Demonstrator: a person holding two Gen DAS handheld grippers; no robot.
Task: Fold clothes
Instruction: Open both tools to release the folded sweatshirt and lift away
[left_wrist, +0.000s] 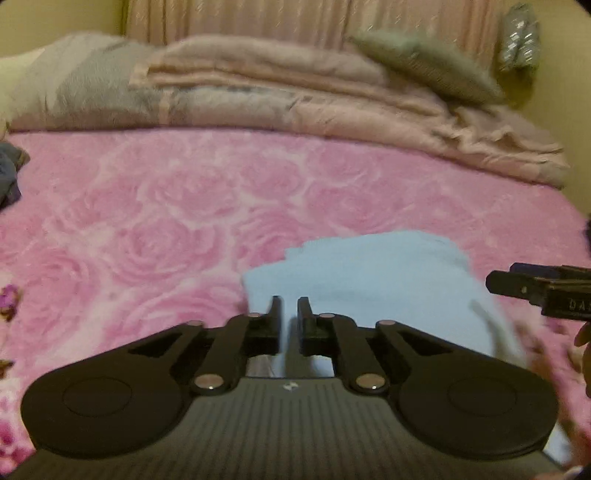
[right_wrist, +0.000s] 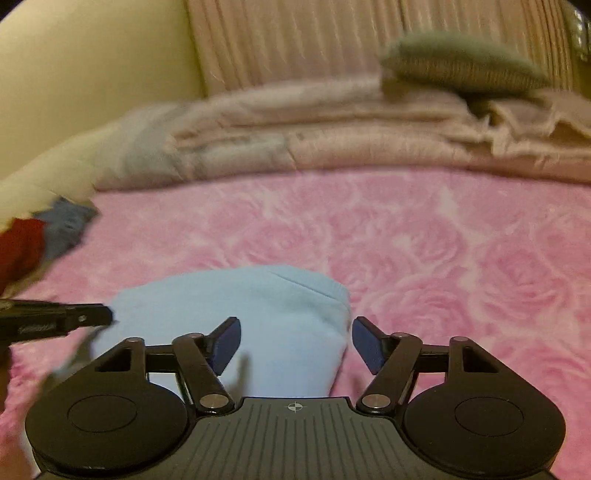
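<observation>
Mid-fold: blue garment (right_wrist: 258, 314) lies on the pink bedspread (right_wrist: 443, 240). Left gripper (left_wrist: 287, 308) pinches its near edge; right gripper (right_wrist: 295, 345) open above it. Next, probably: left lets go, smooth fold.

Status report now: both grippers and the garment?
Left gripper shut on light blue fleece garment. Right gripper open over it. Nothing in the way.
</observation>
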